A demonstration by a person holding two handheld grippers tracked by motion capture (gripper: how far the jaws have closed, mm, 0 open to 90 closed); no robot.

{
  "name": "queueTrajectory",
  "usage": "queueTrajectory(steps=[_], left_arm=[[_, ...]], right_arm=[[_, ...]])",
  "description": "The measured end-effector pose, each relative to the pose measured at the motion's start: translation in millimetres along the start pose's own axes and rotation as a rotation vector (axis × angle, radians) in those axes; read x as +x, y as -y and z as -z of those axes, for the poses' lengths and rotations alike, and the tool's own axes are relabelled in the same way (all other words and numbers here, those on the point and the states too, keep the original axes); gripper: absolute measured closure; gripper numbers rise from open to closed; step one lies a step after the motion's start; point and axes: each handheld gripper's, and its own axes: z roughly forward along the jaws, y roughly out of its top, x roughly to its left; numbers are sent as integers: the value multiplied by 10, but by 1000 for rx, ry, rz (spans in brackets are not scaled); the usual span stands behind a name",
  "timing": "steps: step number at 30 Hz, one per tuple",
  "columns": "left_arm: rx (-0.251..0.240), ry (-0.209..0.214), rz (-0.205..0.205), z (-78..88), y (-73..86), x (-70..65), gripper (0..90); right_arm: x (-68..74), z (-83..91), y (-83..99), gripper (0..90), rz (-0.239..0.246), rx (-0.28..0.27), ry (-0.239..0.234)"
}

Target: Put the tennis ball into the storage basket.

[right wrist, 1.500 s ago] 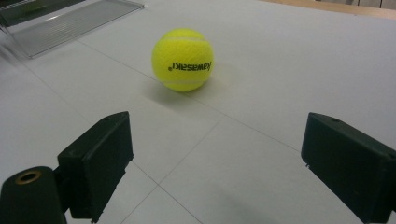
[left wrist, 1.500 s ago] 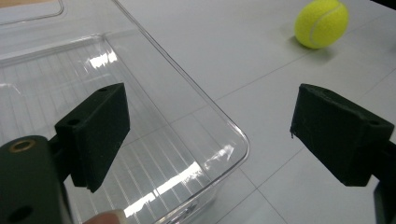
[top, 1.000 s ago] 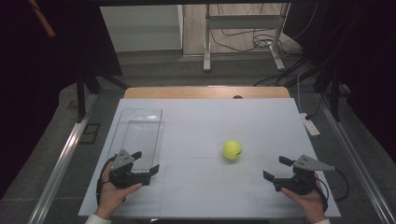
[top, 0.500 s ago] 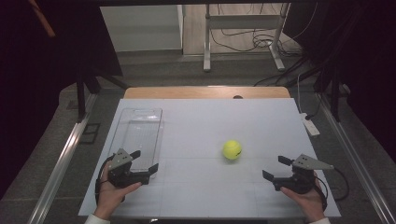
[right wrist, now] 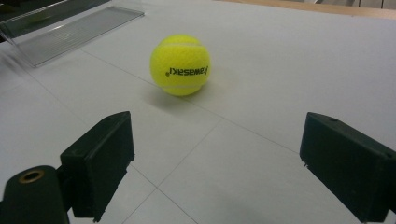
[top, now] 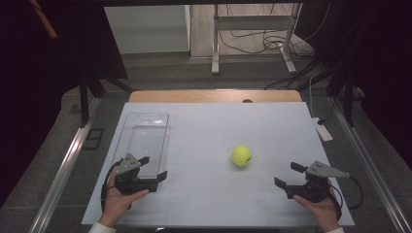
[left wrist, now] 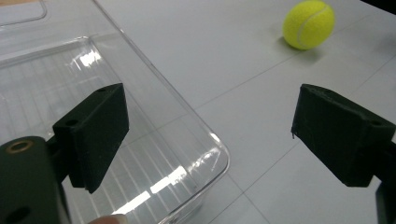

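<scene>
Left gripper view: left gripper (left wrist: pixel 210 135) jaws wide, just been opening, gripping nothing; near corner of the clear tray (left wrist: pixel 140 154) sits below them. Ball (left wrist: pixel 308 24) at 1 o'clock on the table (left wrist: pixel 224 56). Right gripper (right wrist: pixel 215 163) jaws wide, empty; ball at 11 o'clock, well apart.

Both tools (top: pixel 151 167) (top: pixel 287 175) apparently open, low

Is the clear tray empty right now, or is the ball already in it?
Empty. The clear tray shows only its ribbed bottom; the tennis ball sits on the white table, apart from the tray.
</scene>
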Motion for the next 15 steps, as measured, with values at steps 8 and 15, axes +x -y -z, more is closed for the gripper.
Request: queueTrajectory(steps=[8,15], left_arm=[[17,28,-3,-33,-73,-21,115],[20,39,-7,-41,-137,-39,111]], right_arm=[[-1,-6,3,102,2,0,-2],[-5,-2,11,104,-3,2,-4]])
